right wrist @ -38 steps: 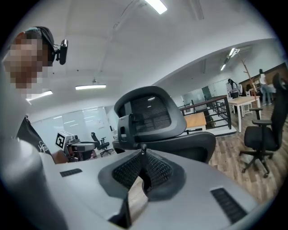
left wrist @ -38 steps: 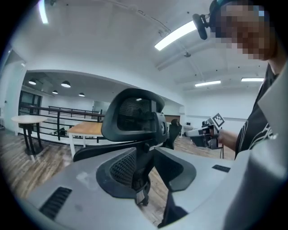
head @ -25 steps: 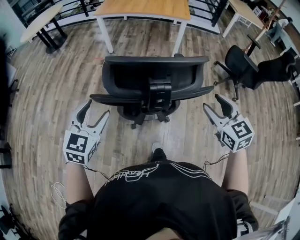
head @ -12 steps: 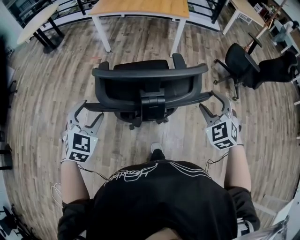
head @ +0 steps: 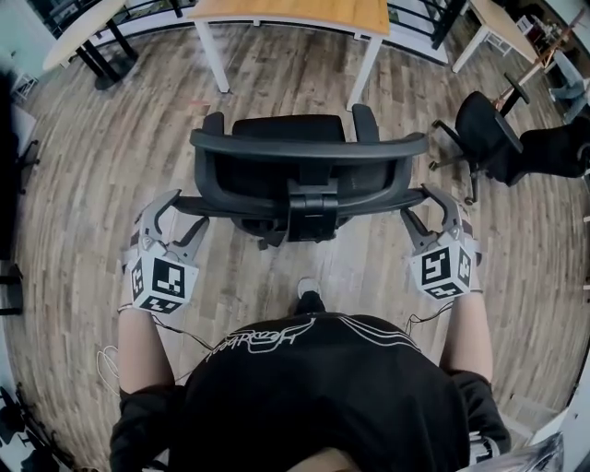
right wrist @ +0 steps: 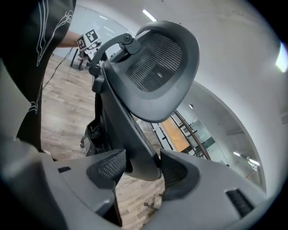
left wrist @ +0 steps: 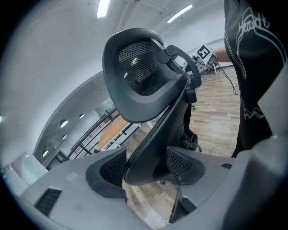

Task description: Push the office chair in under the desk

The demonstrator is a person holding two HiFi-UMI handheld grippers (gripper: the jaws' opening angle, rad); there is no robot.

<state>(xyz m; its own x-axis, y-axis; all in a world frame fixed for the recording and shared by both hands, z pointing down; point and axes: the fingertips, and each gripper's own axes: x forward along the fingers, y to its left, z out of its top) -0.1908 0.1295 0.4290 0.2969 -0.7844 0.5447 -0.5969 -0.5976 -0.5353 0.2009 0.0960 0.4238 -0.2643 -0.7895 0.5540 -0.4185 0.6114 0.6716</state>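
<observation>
office chair [head: 309, 161] stands on the wood floor [head: 88, 175] at the person's 12 o'clock, its seat just short of the desk [head: 295, 11] beyond. left gripper [head: 184, 210] clamps the backrest's 9 o'clock edge, right gripper [head: 419, 205] its 3 o'clock edge.

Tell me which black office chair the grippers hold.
The central chair, directly before the person: left gripper and right gripper clasp its backrest edges. The right-hand chair stands apart.
</observation>
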